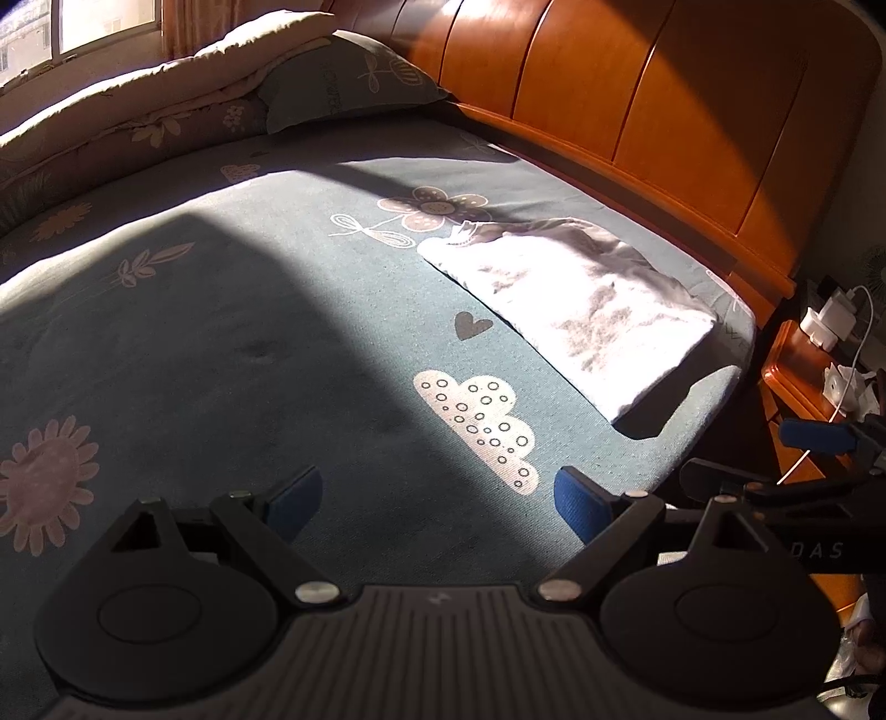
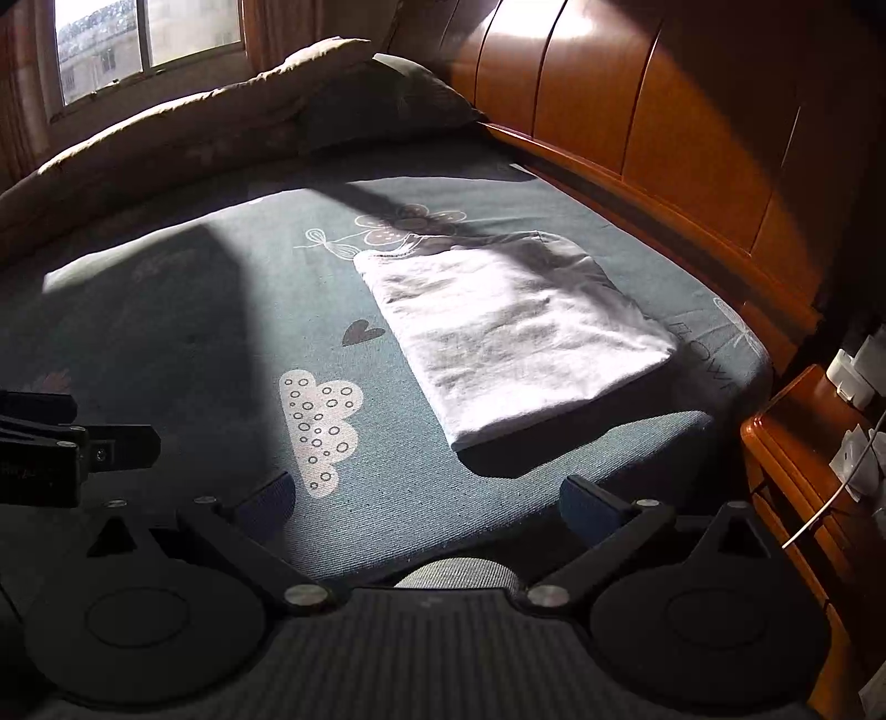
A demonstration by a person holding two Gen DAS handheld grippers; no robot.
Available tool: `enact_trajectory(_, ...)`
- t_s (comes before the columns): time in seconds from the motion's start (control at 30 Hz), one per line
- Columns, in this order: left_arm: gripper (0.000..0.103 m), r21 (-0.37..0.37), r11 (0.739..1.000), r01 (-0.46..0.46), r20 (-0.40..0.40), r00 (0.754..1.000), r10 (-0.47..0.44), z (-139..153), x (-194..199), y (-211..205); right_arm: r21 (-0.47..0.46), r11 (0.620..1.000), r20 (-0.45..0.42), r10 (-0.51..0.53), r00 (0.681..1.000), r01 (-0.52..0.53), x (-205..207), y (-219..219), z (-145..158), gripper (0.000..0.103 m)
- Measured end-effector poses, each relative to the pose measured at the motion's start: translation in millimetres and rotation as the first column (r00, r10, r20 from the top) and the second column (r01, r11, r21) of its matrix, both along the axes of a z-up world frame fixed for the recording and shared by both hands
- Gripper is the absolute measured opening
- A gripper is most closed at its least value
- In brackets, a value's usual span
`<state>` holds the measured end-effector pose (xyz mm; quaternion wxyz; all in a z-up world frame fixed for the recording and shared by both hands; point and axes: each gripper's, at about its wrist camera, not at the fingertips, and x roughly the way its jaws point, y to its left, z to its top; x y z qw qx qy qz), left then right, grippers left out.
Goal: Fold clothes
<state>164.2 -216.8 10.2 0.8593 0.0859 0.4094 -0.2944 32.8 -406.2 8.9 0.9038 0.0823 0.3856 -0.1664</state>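
A white garment lies folded into a flat rectangle on the blue patterned bed sheet, near the wooden headboard side. My left gripper hovers open above the sheet, well short of the garment, with nothing between its blue pads. My right gripper is open too, above the bed's near edge just in front of the garment, and holds nothing. Part of the right gripper shows at the right edge of the left wrist view, and part of the left one at the left edge of the right wrist view.
A wooden headboard runs along the right. A pillow and a rolled duvet lie at the far end under a window. A wooden nightstand with chargers and a white cable stands right of the bed.
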Motion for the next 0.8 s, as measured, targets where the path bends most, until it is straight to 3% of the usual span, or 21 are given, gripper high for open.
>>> enact_trajectory(0.8, 0.091, 0.005, 0.999, 0.035, 0.045, 0.998, -0.036, 4.6, -10.3, -4.5, 0.017, 1.0, -0.008, -0.021, 1.0, 0.021, 2.0, -10.7, -0.4, 0.103)
